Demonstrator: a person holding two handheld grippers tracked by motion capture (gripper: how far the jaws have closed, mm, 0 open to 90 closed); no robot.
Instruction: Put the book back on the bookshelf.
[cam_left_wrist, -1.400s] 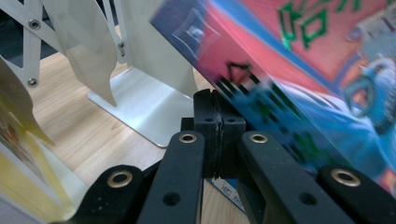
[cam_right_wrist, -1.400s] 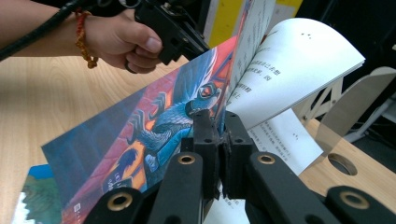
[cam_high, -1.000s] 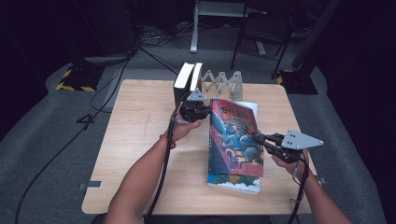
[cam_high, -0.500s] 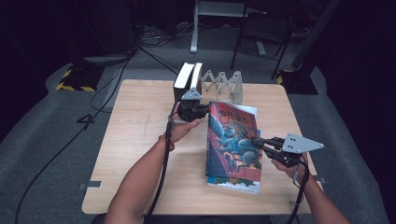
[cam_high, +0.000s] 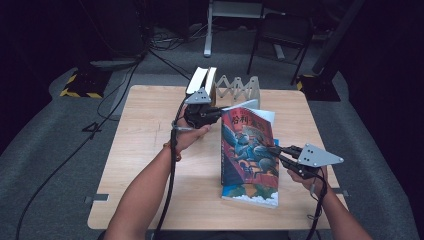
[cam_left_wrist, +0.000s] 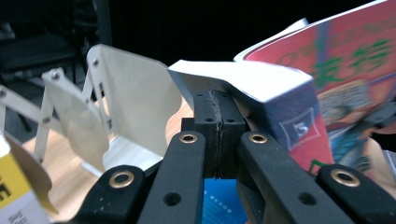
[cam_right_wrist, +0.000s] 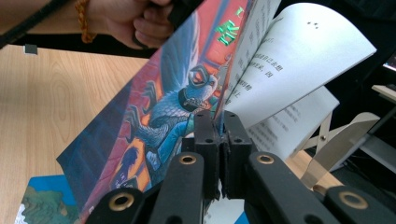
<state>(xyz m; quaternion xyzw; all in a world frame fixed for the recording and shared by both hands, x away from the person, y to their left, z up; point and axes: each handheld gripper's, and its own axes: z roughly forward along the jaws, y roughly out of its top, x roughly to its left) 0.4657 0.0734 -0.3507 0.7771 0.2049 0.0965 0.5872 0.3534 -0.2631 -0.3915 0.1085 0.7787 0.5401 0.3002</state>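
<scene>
A book with a red and blue illustrated cover (cam_high: 247, 145) stands tilted up off the wooden table (cam_high: 145, 135), its pages fanning at the top. My left gripper (cam_high: 219, 112) is shut on its upper left corner; in the left gripper view the jaws (cam_left_wrist: 218, 100) meet under the book's corner (cam_left_wrist: 280, 93). My right gripper (cam_high: 272, 150) is shut on the front cover's right edge. In the right gripper view the cover (cam_right_wrist: 159, 107) runs between the closed jaws (cam_right_wrist: 217, 119) and loose pages (cam_right_wrist: 299, 60) curl away to the right.
A second book with a blue cover (cam_high: 250, 194) lies flat under the raised one. A white folding rack (cam_high: 240, 87) stands at the table's far edge, with upright books (cam_high: 200, 80) at its left end. Chairs and cables occupy the dark floor beyond.
The book has tipped up steeper from the table. My left gripper has risen and drawn slightly left with the corner. The right gripper has hardly moved.
</scene>
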